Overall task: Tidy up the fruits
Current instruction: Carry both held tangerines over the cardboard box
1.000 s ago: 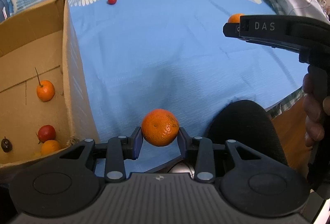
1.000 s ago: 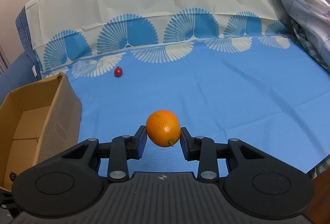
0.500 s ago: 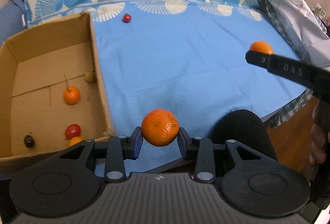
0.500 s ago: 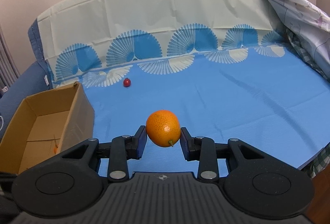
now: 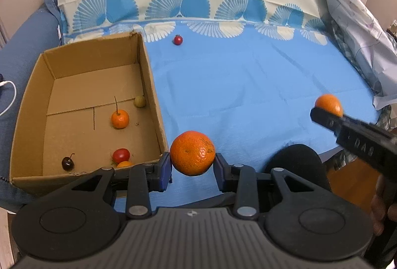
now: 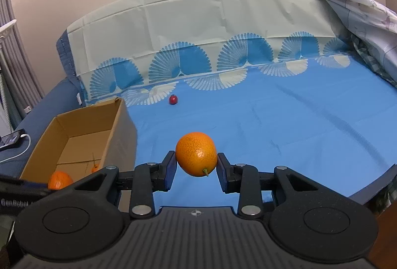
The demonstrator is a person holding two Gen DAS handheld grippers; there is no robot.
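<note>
Left gripper (image 5: 193,164) is clamping a mandarin (image 5: 192,153) between its pads, hanging just right of the cardboard box (image 5: 148,85). Right gripper (image 6: 196,169) is pinching a second orange (image 6: 196,154), well right of the box. Inside the box, ahead-left of the left gripper, five small fruits are already lying. One red fruit (image 5: 178,40) is sitting far ahead on the blue cloth (image 5: 248,85). Judged: mostly done; two drops and one pickup are remaining.
</note>
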